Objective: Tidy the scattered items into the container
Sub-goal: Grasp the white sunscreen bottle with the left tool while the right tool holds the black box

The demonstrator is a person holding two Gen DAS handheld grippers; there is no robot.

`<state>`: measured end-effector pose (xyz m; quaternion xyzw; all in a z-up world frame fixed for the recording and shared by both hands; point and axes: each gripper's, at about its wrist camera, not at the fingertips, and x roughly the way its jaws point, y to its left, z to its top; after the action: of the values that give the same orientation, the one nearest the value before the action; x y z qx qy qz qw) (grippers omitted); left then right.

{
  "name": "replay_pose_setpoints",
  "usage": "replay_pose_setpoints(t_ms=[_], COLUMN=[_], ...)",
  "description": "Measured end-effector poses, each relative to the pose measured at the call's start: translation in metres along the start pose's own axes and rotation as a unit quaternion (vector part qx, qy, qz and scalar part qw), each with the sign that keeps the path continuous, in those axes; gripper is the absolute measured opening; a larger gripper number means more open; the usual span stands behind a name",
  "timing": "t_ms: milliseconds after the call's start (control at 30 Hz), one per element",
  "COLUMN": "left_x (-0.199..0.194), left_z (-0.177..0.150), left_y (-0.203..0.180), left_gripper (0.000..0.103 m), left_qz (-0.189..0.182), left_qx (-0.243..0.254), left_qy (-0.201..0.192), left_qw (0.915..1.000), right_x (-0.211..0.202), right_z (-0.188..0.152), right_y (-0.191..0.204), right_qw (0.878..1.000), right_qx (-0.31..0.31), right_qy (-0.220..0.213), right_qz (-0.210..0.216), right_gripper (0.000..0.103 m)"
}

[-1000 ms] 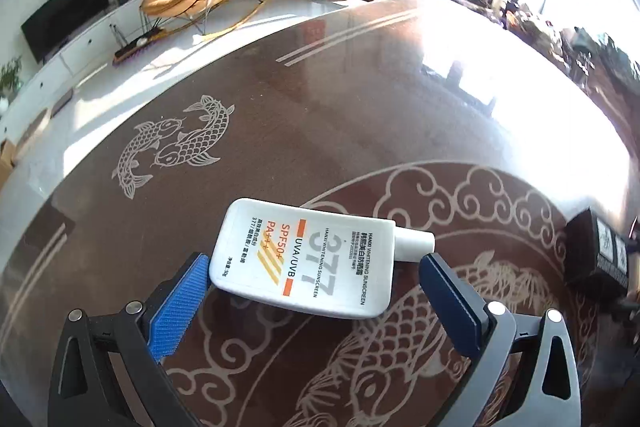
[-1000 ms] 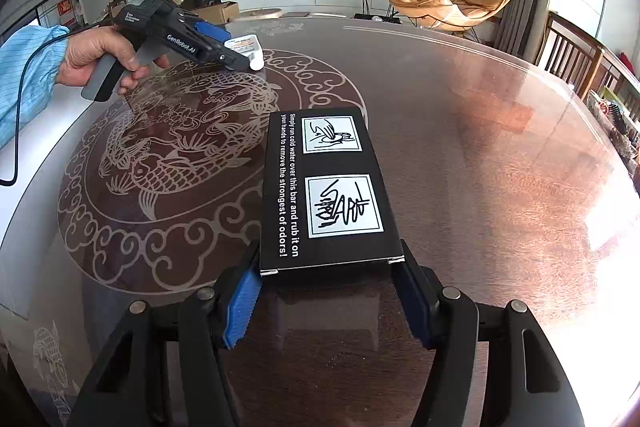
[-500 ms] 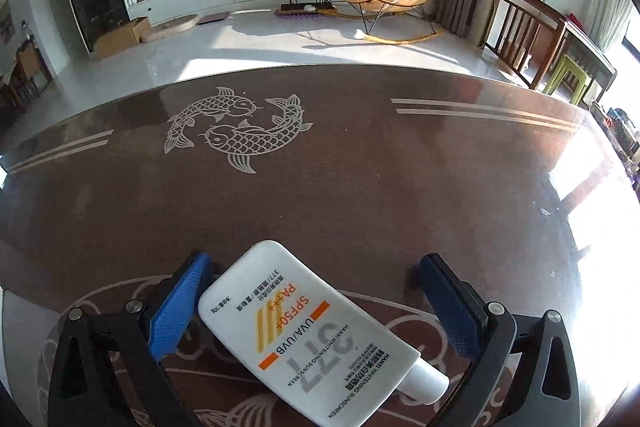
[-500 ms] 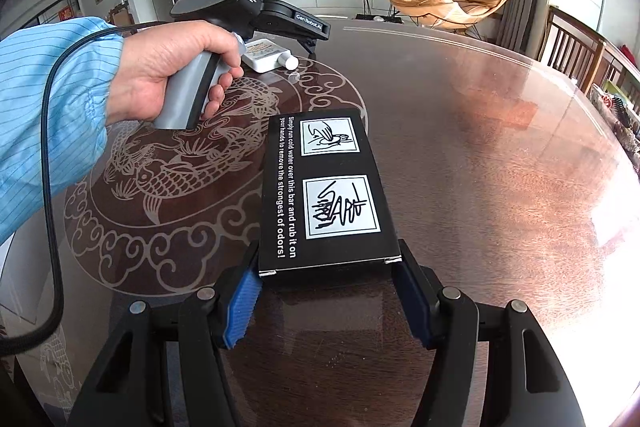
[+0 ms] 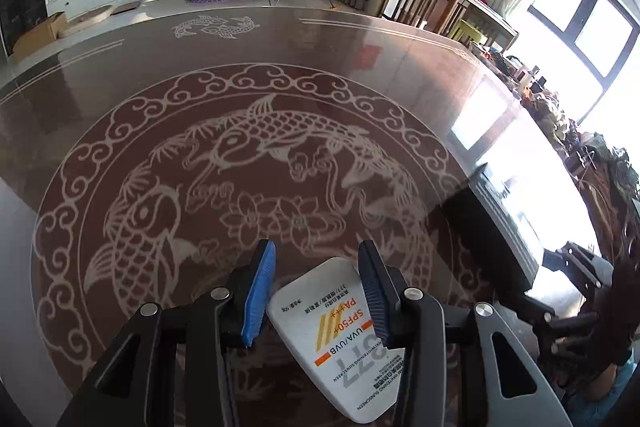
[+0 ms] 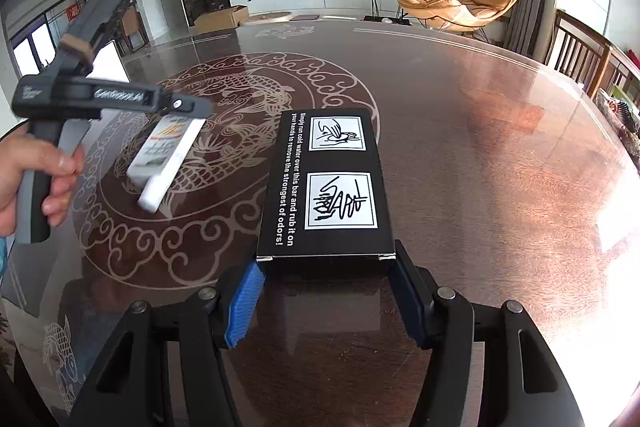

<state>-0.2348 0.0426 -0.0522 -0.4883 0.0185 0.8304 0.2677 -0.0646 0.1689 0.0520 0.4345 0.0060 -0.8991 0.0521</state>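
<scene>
My left gripper (image 5: 316, 259) is shut on a white sunscreen bottle (image 5: 340, 339) with orange stripes and holds it above the table. The same bottle (image 6: 164, 155) hangs tilted, cap end down, in the right wrist view. My right gripper (image 6: 326, 287) is shut on the near end of a black box (image 6: 324, 183) with white pictures and text, which rests on the table. The box (image 5: 492, 227) also shows at the right in the left wrist view. No container is in view.
The big round brown table (image 6: 460, 131) has a pale fish and cloud pattern (image 5: 240, 155). A wooden chair (image 6: 580, 55) stands at its right edge. Clutter (image 5: 552, 107) lies along the far right side by the window.
My left gripper has shut on the sunscreen bottle, lifted it and swung it right, toward the black box. My right gripper and the box have stayed put.
</scene>
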Motion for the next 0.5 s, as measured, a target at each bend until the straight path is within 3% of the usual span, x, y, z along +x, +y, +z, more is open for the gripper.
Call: replay_pose_setpoints(t_ms=[100,133,167,233,333,400,433,500], left_x=[-0.022,-0.026,-0.030,-0.034,-0.037,-0.032,-0.028,-0.022], left_z=[-0.038,-0.046,-0.052,-0.061,-0.075,-0.081,-0.084,-0.088], left_y=[-0.007,-0.008,-0.008,-0.012,-0.027,-0.036,-0.040,-0.048], left_gripper=[0.047,0.055,0.072,0.086,0.088,0.092,0.100,0.102], left_qz=[0.044,0.054,0.061,0.074,0.098,0.146,0.169,0.202], left_qx=[-0.016,-0.031,-0.051,-0.091,-0.121,-0.134,-0.140,-0.149], left_qy=[-0.026,-0.034,-0.039,-0.047,-0.047,-0.043,-0.040,-0.038], left_qw=[0.9986,0.9975,0.9961,0.9920,0.9867,0.9793,0.9748,0.9672], right_x=[0.003,0.004,0.005,0.009,0.013,0.018,0.021,0.031], right_z=[-0.002,-0.001,0.000,0.001,0.003,0.008,0.012,0.023], right_y=[0.009,0.009,0.009,0.012,0.014,0.012,0.010,0.004], right_qw=[1.000,1.000,1.000,1.000,1.000,0.999,0.999,1.000], right_qx=[-0.011,-0.008,-0.005,-0.012,-0.027,-0.029,-0.028,-0.020], right_qy=[0.004,0.004,0.005,0.009,0.009,0.009,0.009,0.012], right_qz=[-0.019,-0.020,-0.019,-0.012,-0.012,-0.015,-0.017,-0.015], right_gripper=[0.061,0.062,0.065,0.074,0.076,0.078,0.080,0.082])
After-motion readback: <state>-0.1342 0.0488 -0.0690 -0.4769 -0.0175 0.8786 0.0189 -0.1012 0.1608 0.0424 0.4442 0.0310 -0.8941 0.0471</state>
